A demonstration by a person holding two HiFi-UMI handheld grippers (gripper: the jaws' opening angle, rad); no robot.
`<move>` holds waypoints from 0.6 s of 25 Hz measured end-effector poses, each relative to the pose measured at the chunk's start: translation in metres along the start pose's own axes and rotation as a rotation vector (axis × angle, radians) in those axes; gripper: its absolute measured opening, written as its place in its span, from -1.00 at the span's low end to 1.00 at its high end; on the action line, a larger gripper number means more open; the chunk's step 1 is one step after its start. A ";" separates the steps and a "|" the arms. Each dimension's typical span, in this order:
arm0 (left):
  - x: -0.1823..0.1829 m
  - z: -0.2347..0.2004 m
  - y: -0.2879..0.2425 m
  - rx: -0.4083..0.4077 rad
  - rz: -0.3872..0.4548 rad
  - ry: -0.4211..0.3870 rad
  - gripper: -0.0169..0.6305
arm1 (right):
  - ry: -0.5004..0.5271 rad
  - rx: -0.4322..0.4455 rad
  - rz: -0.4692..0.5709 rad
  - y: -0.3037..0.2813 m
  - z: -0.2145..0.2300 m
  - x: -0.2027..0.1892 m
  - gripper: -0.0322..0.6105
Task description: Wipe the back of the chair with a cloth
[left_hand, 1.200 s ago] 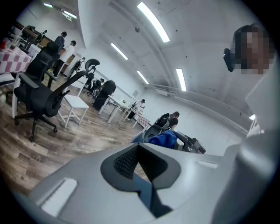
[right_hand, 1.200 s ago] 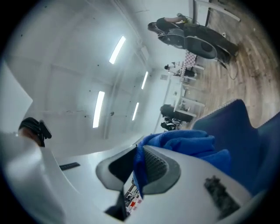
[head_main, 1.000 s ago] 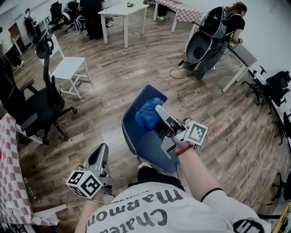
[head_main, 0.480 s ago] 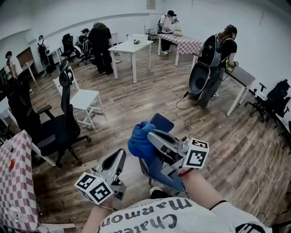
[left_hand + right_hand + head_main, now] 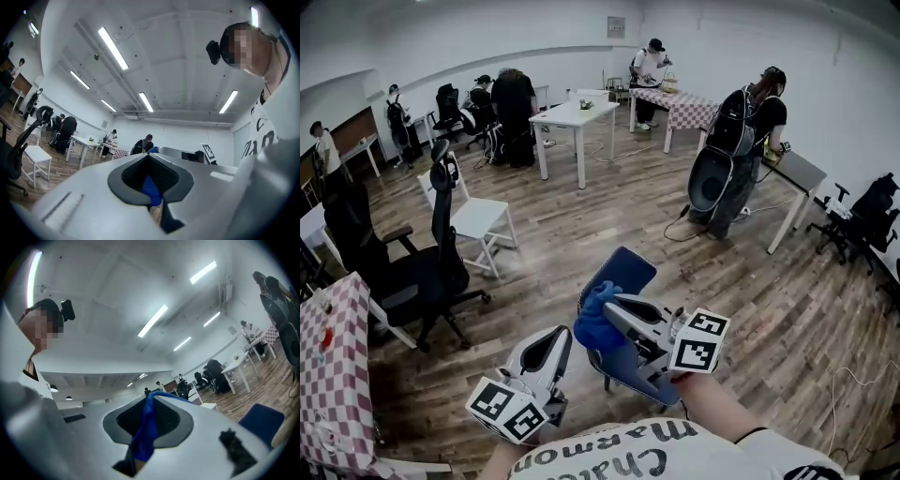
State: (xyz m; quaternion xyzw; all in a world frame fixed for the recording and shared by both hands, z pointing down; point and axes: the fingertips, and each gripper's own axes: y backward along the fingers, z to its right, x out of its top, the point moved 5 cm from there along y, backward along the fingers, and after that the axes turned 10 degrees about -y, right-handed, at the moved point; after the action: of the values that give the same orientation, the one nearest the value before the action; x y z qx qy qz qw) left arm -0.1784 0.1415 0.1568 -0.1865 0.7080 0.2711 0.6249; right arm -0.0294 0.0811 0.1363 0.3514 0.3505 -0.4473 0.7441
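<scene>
Over the left edge of the blue hard-shell chair [image 5: 621, 273], the right gripper [image 5: 613, 306] pinches a bunched blue cloth [image 5: 594, 325]. Beside it, the left gripper [image 5: 560, 337] has its jaws pressed together with nothing between them. Bare wooden plank floor [image 5: 581, 216] surrounds the chair.

Bright, even light from ceiling tubes [image 5: 112, 48]; strong fisheye curvature, dark vignetted corners.

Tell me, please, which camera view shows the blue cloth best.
The head view: the whole cloth shows bunched at the tip of the right gripper, above the blue chair. The right gripper view shows only a strip of it pinched between the jaws. The left gripper view shows just a small blue patch beyond its jaws, perhaps the cloth.
</scene>
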 end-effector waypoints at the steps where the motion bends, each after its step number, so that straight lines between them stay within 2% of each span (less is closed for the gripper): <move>1: 0.002 0.000 0.001 0.017 0.012 0.010 -0.93 | 0.018 0.011 -0.009 -0.001 -0.004 0.002 -0.74; 4: 0.005 0.000 0.001 0.090 0.031 0.041 -0.93 | 0.064 0.035 -0.036 0.002 -0.011 0.011 -0.74; 8: 0.009 0.005 -0.004 0.127 0.039 0.036 -0.93 | 0.133 0.023 -0.083 0.012 -0.013 0.020 -0.74; 15: 0.005 0.014 -0.018 0.157 0.020 -0.030 -0.93 | 0.167 -0.119 -0.136 0.041 0.012 0.026 -0.74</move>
State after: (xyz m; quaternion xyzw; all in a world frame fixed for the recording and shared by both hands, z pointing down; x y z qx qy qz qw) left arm -0.1572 0.1360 0.1480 -0.1258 0.7196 0.2234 0.6453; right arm 0.0201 0.0748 0.1291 0.3180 0.4604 -0.4441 0.6998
